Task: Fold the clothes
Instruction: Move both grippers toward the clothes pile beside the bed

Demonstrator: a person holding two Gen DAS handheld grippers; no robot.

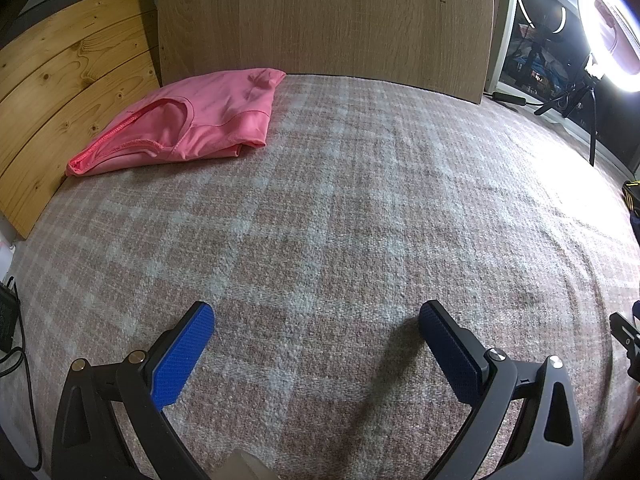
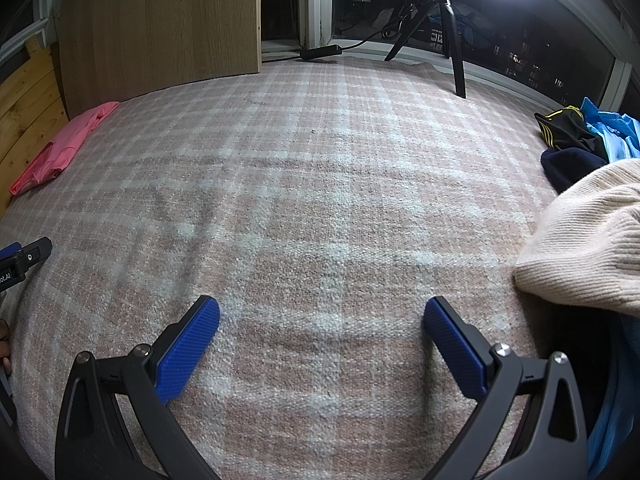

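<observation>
A folded pink garment lies at the far left of the checked blanket, against the wooden boards; it shows small at the left edge of the right wrist view. My left gripper hangs open over bare blanket, well short of the pink garment, nothing between its blue pads. My right gripper is open too, over the blanket. To its right lies a cream ribbed knit, apart from the right finger. Behind that sits a heap of dark and blue clothes. The left gripper's tip peeks in at the left.
A pine board and a tall wood panel stand along the far edge. A ring light on a tripod glares at the far right by the dark window. Cables and a black device sit at the left.
</observation>
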